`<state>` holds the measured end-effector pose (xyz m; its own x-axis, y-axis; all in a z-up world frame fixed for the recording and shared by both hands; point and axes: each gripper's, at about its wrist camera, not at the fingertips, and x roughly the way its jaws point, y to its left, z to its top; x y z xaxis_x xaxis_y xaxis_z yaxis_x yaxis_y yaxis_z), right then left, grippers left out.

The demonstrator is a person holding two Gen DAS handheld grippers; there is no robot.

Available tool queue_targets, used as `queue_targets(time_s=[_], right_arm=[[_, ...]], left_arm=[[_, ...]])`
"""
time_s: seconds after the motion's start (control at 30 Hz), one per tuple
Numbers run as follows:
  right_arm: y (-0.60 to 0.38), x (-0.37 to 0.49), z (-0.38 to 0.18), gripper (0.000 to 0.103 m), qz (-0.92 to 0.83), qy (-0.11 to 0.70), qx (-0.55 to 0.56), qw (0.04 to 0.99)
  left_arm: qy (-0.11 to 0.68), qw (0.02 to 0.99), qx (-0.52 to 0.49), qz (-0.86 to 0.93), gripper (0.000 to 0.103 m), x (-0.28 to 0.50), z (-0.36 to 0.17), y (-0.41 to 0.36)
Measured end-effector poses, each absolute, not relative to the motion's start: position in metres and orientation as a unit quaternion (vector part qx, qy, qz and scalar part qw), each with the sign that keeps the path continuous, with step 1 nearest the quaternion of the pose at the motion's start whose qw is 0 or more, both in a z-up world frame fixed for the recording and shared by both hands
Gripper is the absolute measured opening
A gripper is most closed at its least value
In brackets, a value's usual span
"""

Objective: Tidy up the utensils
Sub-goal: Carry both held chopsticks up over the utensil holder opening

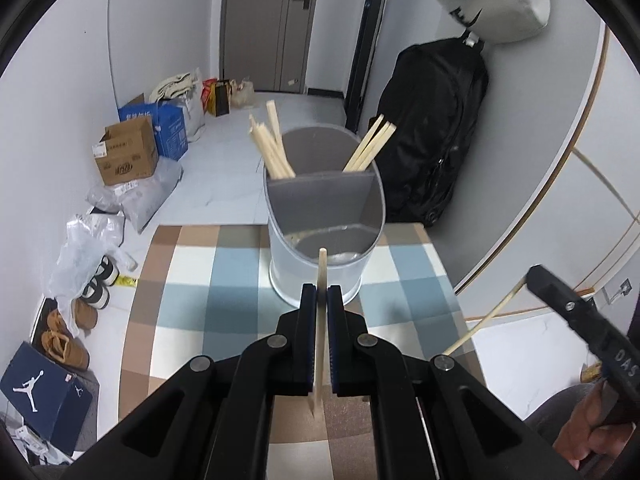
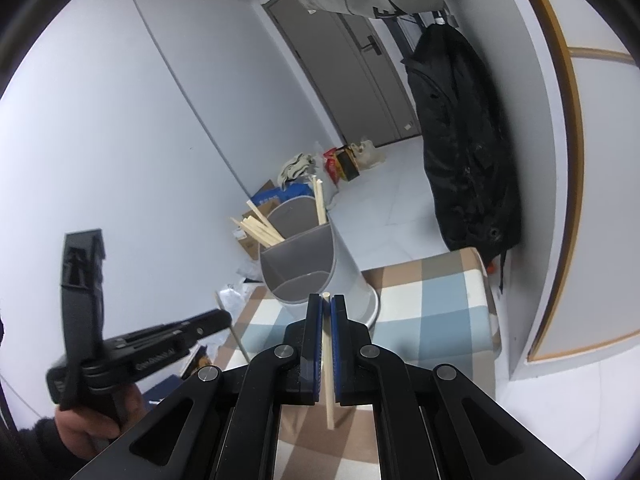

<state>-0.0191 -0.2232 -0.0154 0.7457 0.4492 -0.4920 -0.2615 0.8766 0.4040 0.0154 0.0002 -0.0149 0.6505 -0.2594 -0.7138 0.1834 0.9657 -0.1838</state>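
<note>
Your left gripper [image 1: 321,294] has its jaws pinching a single chopstick [image 1: 321,320], its long axis running straight ahead between the jaws, tip aimed at the grey divided holder [image 1: 324,216] just beyond. That holder stands at the far edge of the checked table [image 1: 192,280], its near compartment open and empty-looking; bundled chopsticks [image 1: 272,148] lean in the far one. Your right gripper [image 2: 327,306] also pinches a chopstick [image 2: 328,360], held lengthwise. The left looks nearer the holder, so lift its stick tip over the near rim.
</note>
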Motion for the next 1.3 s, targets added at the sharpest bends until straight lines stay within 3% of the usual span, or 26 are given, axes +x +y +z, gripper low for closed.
queue_targets(time_s=[0.63,1.3], right_arm=[[-0.189,0.003,0.035,0.003,0.210,0.264,0.123,0.933],[-0.159,0.072,0.127,0.003,0.231,0.208,0.091,0.946]], left_arm=[[0.358,0.919,-0.052,-0.157,0.001,0.021,0.036,0.011],[0.295,0.938,-0.035,-0.179,0.001,0.066,0.115,0.017]])
